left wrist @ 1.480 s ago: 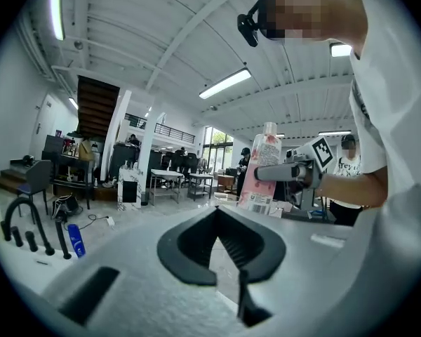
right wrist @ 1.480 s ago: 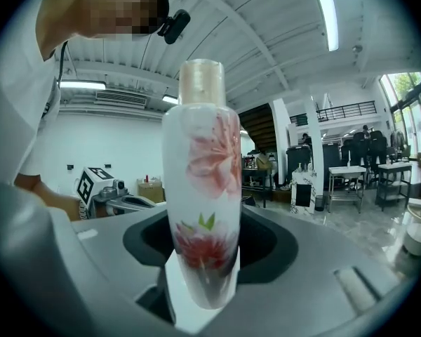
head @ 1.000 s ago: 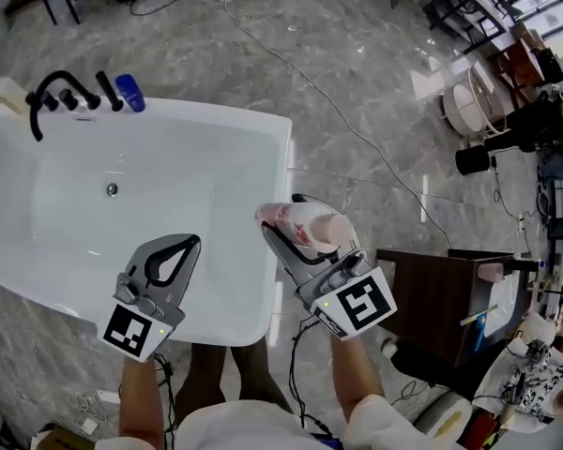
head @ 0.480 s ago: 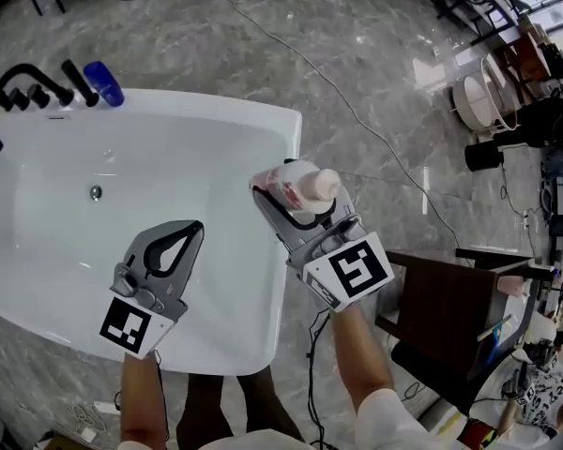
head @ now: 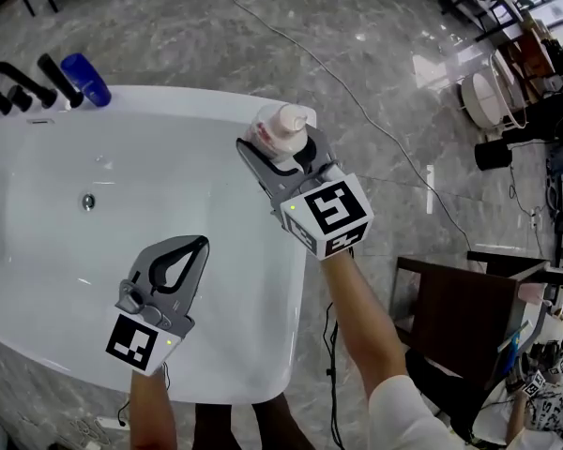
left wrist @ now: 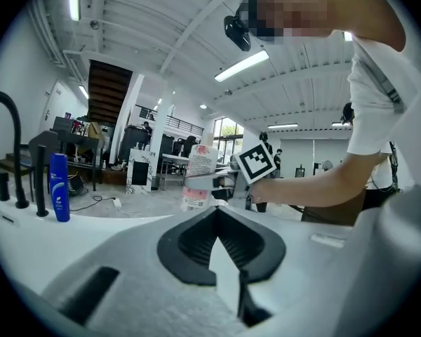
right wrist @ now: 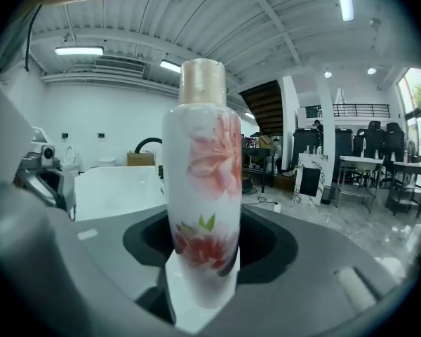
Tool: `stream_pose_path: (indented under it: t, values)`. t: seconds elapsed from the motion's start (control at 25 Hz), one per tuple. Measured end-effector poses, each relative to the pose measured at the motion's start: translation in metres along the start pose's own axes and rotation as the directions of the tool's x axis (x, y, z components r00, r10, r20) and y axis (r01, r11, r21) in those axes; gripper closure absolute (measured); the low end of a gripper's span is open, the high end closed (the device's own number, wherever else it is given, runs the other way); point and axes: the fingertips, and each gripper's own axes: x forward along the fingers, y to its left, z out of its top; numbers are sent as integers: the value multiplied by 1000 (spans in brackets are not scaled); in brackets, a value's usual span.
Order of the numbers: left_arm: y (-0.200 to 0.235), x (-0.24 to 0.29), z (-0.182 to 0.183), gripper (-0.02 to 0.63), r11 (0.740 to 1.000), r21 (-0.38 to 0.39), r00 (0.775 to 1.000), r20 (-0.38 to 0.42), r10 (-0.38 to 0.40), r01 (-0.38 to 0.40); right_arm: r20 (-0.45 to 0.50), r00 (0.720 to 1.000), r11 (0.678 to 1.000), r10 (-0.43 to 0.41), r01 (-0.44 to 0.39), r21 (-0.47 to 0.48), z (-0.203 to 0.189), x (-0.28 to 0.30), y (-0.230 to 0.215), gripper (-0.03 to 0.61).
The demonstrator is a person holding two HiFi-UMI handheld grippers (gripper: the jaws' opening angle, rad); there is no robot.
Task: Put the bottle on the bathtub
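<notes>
A white bottle with pink and red flowers and a beige cap (right wrist: 201, 181) stands upright between the jaws of my right gripper (head: 277, 157), which is shut on it. In the head view the bottle (head: 280, 127) hovers over the far right rim of the white bathtub (head: 291, 251). The left gripper view shows the bottle (left wrist: 198, 177) ahead, held by the right gripper (left wrist: 217, 184). My left gripper (head: 180, 256) hangs over the tub's near side, jaws shut and holding nothing.
A blue bottle (head: 84, 80) and black tap fittings (head: 19, 84) stand at the tub's far left corner. The drain (head: 88, 201) lies in the basin. A cable (head: 357, 111) runs across the marble floor; a dark cabinet (head: 460, 326) stands at right.
My right gripper has carried the bottle forward and up, from beside the tub's right edge to over its far right rim. The left gripper stayed over the basin.
</notes>
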Motion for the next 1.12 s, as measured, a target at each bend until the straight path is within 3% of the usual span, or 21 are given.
stream_pose_path:
  t: [0.2,0.6,1.12]
  values:
    - [3,9,-24,611,1000,-10,1000,-7,-17,17,-27,1000,1000,1,-2,-30,-23,42,-21,337]
    - [4,9,-69,611,999,-46,999,-36,-20,19,6,996,996,-92,92,-18,-48,105,-63,337]
    - [-4,6,-71,611,998,-65,999,-40,-16,13,53,991,988,-126,120,98,-51,122,-78,328]
